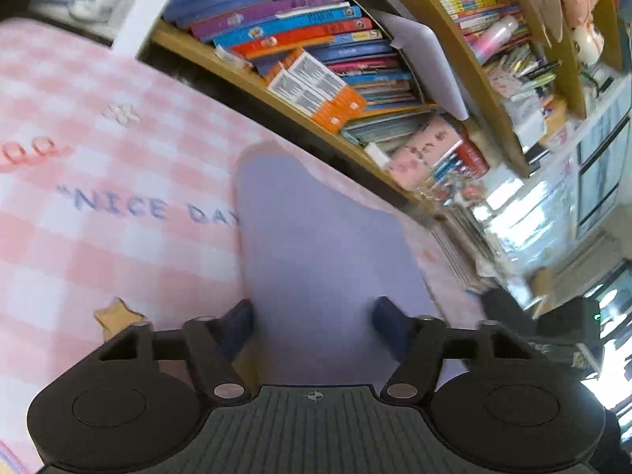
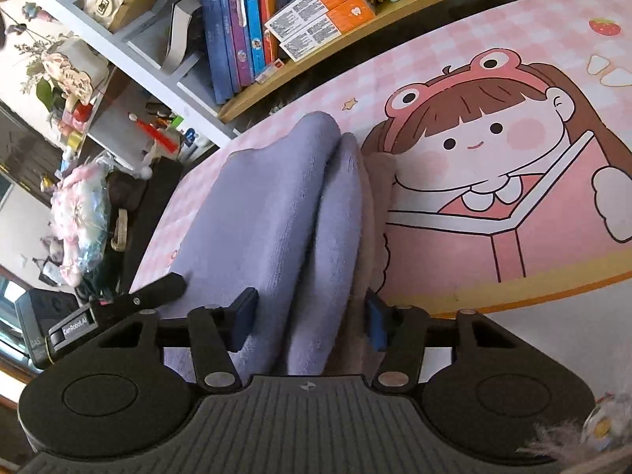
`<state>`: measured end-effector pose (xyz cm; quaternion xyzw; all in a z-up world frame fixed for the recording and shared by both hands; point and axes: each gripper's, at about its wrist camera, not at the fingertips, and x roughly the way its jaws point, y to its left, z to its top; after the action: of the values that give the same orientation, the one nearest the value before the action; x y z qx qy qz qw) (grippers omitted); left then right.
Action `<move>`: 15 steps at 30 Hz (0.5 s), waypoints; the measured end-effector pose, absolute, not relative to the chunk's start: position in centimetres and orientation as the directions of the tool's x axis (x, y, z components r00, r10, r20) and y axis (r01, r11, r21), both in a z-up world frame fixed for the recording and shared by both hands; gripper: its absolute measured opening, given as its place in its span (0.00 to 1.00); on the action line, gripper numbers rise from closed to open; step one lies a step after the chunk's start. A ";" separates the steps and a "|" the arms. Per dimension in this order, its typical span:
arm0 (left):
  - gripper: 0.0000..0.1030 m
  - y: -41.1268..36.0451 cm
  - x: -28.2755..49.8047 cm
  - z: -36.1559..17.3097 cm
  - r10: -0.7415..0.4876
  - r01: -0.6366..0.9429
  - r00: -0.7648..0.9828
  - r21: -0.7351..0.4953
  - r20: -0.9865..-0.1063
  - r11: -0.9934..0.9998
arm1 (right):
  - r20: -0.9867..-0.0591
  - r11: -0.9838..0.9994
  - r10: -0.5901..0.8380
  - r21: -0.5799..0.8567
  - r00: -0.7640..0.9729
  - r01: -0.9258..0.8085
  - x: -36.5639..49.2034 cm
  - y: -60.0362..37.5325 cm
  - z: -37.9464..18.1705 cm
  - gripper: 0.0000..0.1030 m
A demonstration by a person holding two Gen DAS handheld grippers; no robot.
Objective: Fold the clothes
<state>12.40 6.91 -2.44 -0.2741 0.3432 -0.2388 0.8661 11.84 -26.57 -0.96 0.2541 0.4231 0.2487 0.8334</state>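
Left gripper stood with its blue-padded fingers spread wide, nothing between the pads; a flat lavender fleece cloth lay beneath and ahead of it on the pink checked desk mat. Right gripper was likewise spread, its fingers straddling the cloth without pinching it. Only the right wrist view showed the cloth bunched into two long ridges, a beige layer along its right edge, the mat's cartoon girl in a frog hat, and the other tool's black finger resting at the cloth's left edge. Only the left view showed the mat's "NICE DAY" lettering. Farther off, both views showed a wooden shelf of coloured books.
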 end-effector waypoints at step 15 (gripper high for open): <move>0.61 5.0 6.0 -0.4 -0.579 0.293 0.647 -0.540 -0.495 0.789 | -0.604 0.826 0.563 0.429 0.564 -0.365 5.9 -25.7 1.9 0.27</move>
<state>6.04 5.03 -0.45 -0.2106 0.3395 -0.2471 0.8828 5.89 -25.73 1.92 0.1290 0.3845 0.2651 0.8748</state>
